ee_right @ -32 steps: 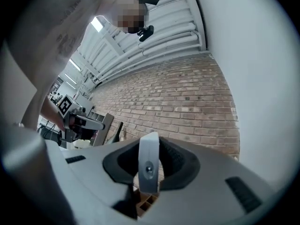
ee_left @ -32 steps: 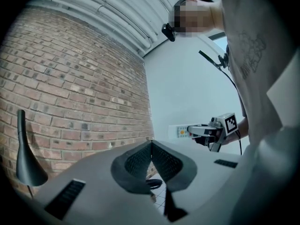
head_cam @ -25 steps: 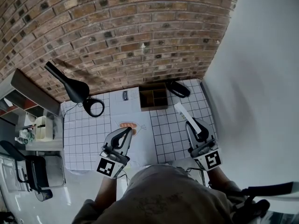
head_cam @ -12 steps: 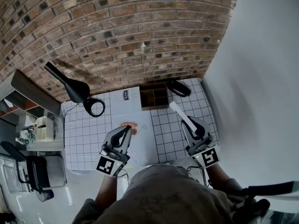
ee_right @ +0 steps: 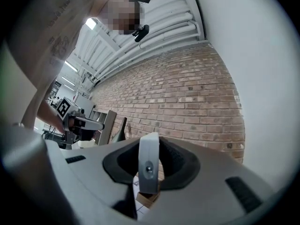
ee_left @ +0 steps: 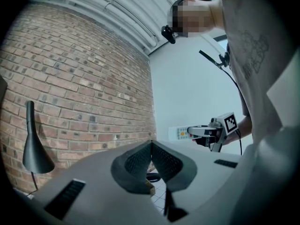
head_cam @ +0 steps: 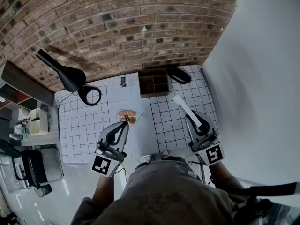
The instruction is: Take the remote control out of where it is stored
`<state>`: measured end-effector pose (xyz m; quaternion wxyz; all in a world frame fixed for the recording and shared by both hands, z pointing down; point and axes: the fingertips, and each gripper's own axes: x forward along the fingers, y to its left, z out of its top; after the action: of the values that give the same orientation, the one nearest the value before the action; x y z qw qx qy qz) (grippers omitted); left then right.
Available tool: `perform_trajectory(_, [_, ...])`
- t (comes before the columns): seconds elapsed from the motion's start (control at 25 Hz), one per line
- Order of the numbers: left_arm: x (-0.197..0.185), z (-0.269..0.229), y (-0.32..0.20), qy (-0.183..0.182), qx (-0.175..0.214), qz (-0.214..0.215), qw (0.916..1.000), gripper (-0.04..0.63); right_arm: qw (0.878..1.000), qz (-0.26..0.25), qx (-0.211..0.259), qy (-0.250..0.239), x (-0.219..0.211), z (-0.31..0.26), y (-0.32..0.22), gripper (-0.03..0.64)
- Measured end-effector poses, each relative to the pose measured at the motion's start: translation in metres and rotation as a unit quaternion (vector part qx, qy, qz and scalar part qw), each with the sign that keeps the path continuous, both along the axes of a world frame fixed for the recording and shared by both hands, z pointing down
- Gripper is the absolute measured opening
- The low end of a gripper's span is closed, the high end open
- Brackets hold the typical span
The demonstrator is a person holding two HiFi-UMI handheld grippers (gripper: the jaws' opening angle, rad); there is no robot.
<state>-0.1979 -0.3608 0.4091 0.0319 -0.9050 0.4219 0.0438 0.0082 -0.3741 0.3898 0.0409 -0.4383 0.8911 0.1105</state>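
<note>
- Remote control point(head_cam: 183, 107) is out of the wooden box point(head_cam: 153, 93), clamped in the right claw point(head_cam: 193, 120) above the counter point(head_cam: 84, 130).
- Left claw point(head_cam: 125, 124) is closed and empty.
- The task looks essentially done.

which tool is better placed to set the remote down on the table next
Right. The right tool is shut on the remote and holds it above the table. The left tool is shut with nothing in it, so it would probably need a handover first.
</note>
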Motion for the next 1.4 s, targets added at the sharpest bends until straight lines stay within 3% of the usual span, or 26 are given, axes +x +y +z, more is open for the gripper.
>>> perform_trajectory(0.2, [-0.022, 0.019, 0.002, 0.024, -0.019, 0.010, 0.9995, 0.005, 1.000, 0.015, -0.014, 0.024, -0.013, 0.009, 0.012, 0.087])
perform_trajectory(0.56, [-0.036, 0.034, 0.009, 0.023, -0.030, 0.018, 0.9991, 0.005, 0.999, 0.023, -0.020, 0.036, -0.025, 0.012, 0.038, 0.087])
perform_trajectory(0.96, [-0.017, 0.026, 0.034, 0.006, -0.025, 0.021, 0.9995, 0.005, 0.999, 0.016, -0.012, 0.029, -0.011, 0.010, 0.072, 0.087])
perform_trajectory(1.4, [0.021, 0.021, 0.106, -0.001, -0.028, -0.004, 0.9996, 0.005, 1.000, 0.012, 0.005, 0.011, 0.040, 0.008, 0.136, 0.087])
